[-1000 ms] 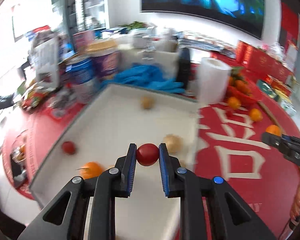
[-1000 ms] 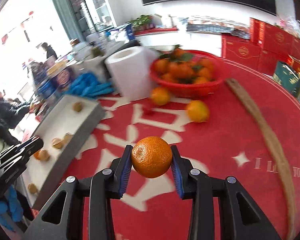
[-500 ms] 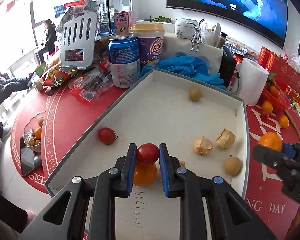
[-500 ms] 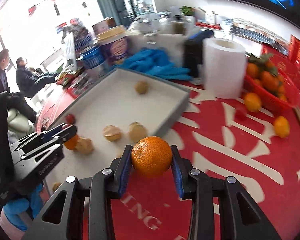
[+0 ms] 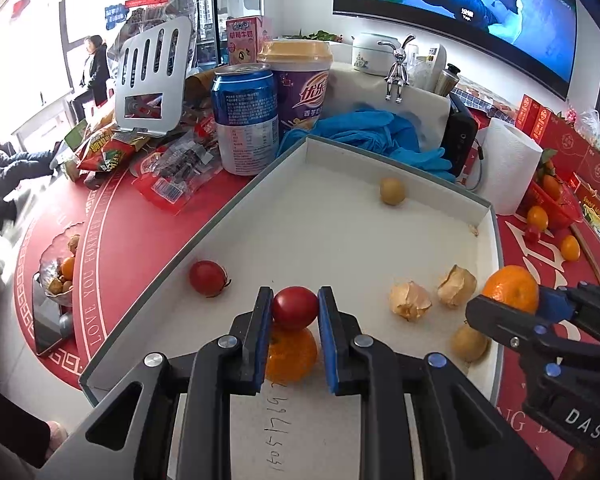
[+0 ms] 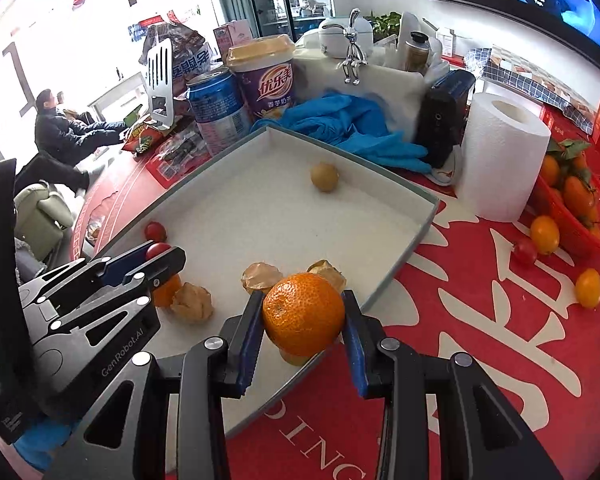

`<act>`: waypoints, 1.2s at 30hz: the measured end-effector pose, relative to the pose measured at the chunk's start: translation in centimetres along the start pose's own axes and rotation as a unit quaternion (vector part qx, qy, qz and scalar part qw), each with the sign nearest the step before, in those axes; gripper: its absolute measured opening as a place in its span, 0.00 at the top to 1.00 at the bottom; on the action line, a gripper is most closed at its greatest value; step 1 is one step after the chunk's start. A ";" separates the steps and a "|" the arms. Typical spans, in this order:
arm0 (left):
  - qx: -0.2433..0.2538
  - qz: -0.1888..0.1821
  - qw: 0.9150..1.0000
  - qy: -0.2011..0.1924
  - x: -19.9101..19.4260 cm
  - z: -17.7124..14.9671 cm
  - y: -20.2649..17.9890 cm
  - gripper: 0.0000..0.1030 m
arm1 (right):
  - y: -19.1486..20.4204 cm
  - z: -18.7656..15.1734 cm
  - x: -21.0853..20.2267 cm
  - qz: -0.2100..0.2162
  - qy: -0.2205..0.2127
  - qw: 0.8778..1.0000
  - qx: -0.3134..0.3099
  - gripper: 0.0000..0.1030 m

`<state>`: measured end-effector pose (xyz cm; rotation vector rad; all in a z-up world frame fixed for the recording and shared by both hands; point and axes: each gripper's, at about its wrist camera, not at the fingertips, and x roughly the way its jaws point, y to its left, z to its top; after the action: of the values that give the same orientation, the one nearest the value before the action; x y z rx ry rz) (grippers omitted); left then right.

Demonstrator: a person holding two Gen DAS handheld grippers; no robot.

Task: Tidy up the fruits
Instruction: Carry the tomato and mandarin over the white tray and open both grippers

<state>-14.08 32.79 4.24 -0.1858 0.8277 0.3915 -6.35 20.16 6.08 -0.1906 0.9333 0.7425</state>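
Observation:
My left gripper [image 5: 294,307] is shut on a red cherry tomato [image 5: 295,306] and holds it over the white tray [image 5: 484,208], just above an orange [image 5: 290,354] lying in it. My right gripper [image 6: 303,314] is shut on a mandarin orange [image 6: 303,313] above the tray's right rim [image 6: 416,236]. In the tray lie another cherry tomato [image 5: 207,278], husked physalis fruits [image 5: 410,300] and round yellowish fruits [image 5: 392,191]. The right gripper also shows in the left wrist view [image 5: 512,300], the left gripper in the right wrist view [image 6: 158,254].
A red basket of oranges [image 6: 572,196], loose oranges [image 6: 544,234] and a small tomato [image 6: 524,251] lie on the red tablecloth at right. A paper roll [image 6: 500,156], blue gloves [image 6: 352,124], a blue can [image 5: 246,118] and a purple cup [image 5: 300,88] stand behind the tray.
Both grippers moved left over the tray, each keeping its fruit. The left gripper now hovers above the orange in the tray; the right gripper reached the tray's right rim.

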 end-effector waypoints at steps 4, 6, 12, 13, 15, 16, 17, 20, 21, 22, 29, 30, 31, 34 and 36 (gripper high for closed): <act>0.000 0.001 1.000 0.000 0.2 0.0 0.1 0.77 | 0.1 0.1 0.3 -0.001 0.003 1.000 -0.003 0.63; 0.000 0.002 1.000 0.001 0.4 0.0 0.1 0.77 | 0.2 0.1 0.5 -0.001 0.004 1.000 -0.005 0.63; -0.004 0.003 1.000 0.003 0.7 0.2 0.2 0.77 | 0.1 0.2 0.3 0.000 0.001 1.000 -0.002 0.63; -0.003 0.003 1.000 0.003 0.7 0.2 0.2 0.77 | 0.0 0.2 0.2 0.000 -0.001 1.000 -0.001 0.63; -0.002 0.004 1.000 0.004 0.8 0.2 0.2 0.77 | -0.2 0.4 -0.2 0.003 -0.005 1.000 0.002 0.63; -0.003 0.004 1.000 0.004 0.8 0.2 0.2 0.77 | -0.3 0.5 -0.3 0.002 -0.007 1.000 0.002 0.63; -0.004 0.004 1.000 0.004 0.9 0.2 0.2 0.77 | -0.3 0.5 -0.3 0.002 -0.008 1.000 0.002 0.63; -0.004 0.003 1.000 0.005 0.9 0.2 0.2 0.77 | -0.2 0.6 -0.4 0.001 -0.009 1.000 0.000 0.63; -0.003 0.004 1.000 0.005 0.8 0.2 0.2 0.77 | -0.2 0.6 -0.4 0.001 -0.008 1.000 0.000 0.63; -0.002 0.005 1.000 0.005 0.9 0.2 0.2 0.77 | -0.1 0.5 -0.4 0.002 -0.008 1.000 -0.001 0.63; 0.000 0.009 1.000 0.007 1.0 0.3 0.1 0.77 | -0.2 0.2 0.0 0.006 -0.003 1.000 0.001 0.63; 0.000 0.009 1.000 0.007 1.1 0.3 0.1 0.77 | -0.2 0.2 0.0 0.006 -0.003 1.000 0.001 0.63; 0.000 0.009 1.000 0.007 1.0 0.3 0.0 0.77 | -0.2 0.2 0.0 0.006 -0.003 1.000 0.000 0.63; 0.003 0.011 1.000 0.007 1.1 0.3 0.0 0.77 | -0.1 0.3 0.1 0.004 -0.001 1.000 -0.003 0.63; 0.004 0.012 1.000 0.007 1.1 0.3 0.0 0.77 | -0.1 0.4 0.4 0.004 0.001 1.000 -0.004 0.63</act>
<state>-13.18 33.14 3.64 -0.1728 0.8464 0.4093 -5.90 20.49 6.00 -0.1944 0.9337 0.7524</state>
